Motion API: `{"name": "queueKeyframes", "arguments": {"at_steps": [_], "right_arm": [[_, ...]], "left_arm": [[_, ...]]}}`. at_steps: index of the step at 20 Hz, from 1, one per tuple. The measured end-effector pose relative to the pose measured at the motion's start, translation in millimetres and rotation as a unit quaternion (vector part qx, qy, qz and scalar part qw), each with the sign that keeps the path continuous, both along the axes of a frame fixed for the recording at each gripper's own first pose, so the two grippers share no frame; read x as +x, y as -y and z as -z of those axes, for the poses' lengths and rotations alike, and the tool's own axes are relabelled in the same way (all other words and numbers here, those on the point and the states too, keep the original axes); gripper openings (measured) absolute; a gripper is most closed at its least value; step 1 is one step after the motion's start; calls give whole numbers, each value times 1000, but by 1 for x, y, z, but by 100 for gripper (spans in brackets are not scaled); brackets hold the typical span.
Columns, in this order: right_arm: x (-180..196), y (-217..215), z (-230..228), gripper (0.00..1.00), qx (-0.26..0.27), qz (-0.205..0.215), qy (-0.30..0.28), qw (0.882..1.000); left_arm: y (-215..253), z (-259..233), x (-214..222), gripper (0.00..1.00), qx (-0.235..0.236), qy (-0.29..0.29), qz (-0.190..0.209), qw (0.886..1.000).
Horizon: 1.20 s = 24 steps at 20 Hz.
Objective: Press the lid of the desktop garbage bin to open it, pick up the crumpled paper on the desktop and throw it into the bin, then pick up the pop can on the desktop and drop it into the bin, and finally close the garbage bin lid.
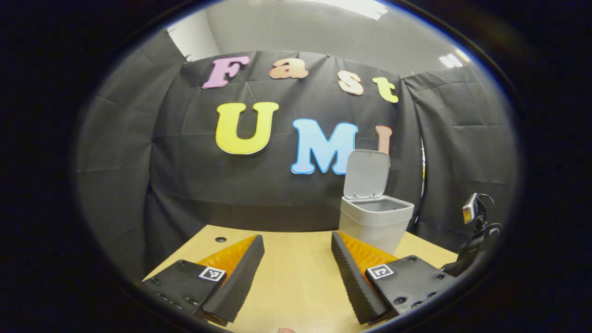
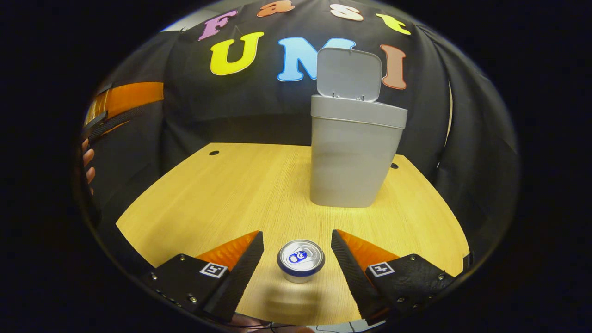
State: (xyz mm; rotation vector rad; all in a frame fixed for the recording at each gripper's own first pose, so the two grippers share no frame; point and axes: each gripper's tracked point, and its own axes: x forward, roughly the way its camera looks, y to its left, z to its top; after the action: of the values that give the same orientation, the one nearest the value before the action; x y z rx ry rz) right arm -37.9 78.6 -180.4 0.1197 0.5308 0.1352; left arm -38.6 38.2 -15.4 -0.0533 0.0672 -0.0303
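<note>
The pop can (image 2: pixel 301 260) blurs below its rim, in front of the bin (image 2: pixel 351 152). The bin's inside is hidden. A hand (image 2: pixel 88 164) left of the bin is cut off.

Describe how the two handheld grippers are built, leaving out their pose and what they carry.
The left gripper and right gripper look alike: two wedge-shaped fingers with ribbed inner faces, each on a flat bolted plate bearing a small square black-and-white marker. In the right gripper view, a few fingers of the person's hand show at the left edge; no sleeve is visible.

bin (image 2: pixel 351 157): grey, upright on desktop, lid (image 2: pixel 349 74) raised open | pop can (image 2: pixel 301 260): silver, upright, placed near front edge, apart from bin
</note>
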Motion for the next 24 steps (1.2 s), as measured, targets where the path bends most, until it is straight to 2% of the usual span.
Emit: {"name": "queueKeyframes", "arguments": {"at_steps": [10,17,20,22,24], "right_arm": [[7,1,29,95,-3,-21,-36,999],[11,-5,59,95,-1,-33,-83,996],[13,-5,63,95,-15,-39,-86,995],[13,-5,64,87,-24,-44,-83,995],[14,-6,63,85,-29,-51,-84,995]], "left_arm": [[-1,2,5,96,-9,1,-27,1000],[-7,16,12,96,-4,-15,-36,999],[-10,23,13,96,-2,-22,-39,999],[-9,24,16,95,-6,-22,-39,999],[-9,23,16,95,-10,-20,-41,999]]}}
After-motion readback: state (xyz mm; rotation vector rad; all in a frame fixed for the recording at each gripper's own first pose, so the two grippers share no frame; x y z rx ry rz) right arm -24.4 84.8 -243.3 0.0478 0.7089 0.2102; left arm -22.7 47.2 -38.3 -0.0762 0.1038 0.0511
